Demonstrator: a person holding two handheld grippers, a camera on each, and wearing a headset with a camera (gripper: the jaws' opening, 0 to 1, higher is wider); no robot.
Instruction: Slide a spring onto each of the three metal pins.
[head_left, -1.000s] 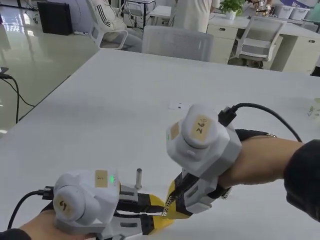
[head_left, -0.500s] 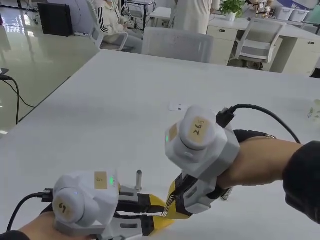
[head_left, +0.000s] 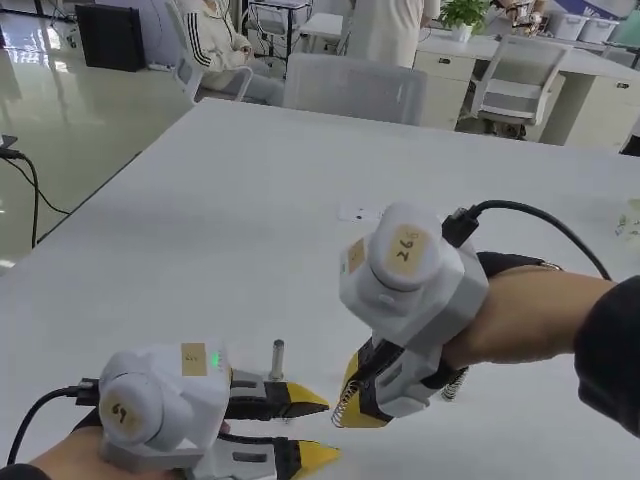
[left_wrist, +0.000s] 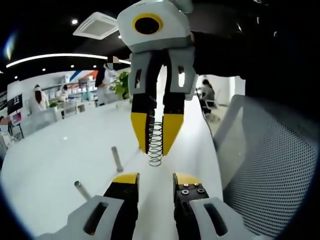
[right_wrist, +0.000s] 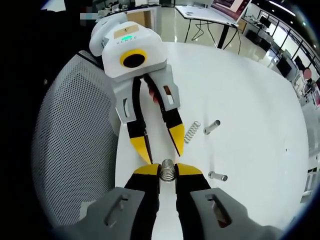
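Spring is being gripped between the closed yellow tips of the right gripper, with its lower coils hanging free below them, above the white table. Facing it, the left gripper is being held with jaws apart and nothing between them. An upright metal pin is being left bare just beyond the left gripper, near the carried spring but not touching it. A second pin is also being shown bare, and a loose spring is lying on the table just beside a pin.

By the look of it, the first threading is only now being set up. For the step to go well, the spring's free end is being called to a spot directly over the pin's top, with the coil's axis being lined up with the pin's before any lowering. A tilted coil is likely to be caught on the pin's rim. A light grip is being called for, so that the coils are not being crushed. The open left gripper may be used to steady the hanging end.
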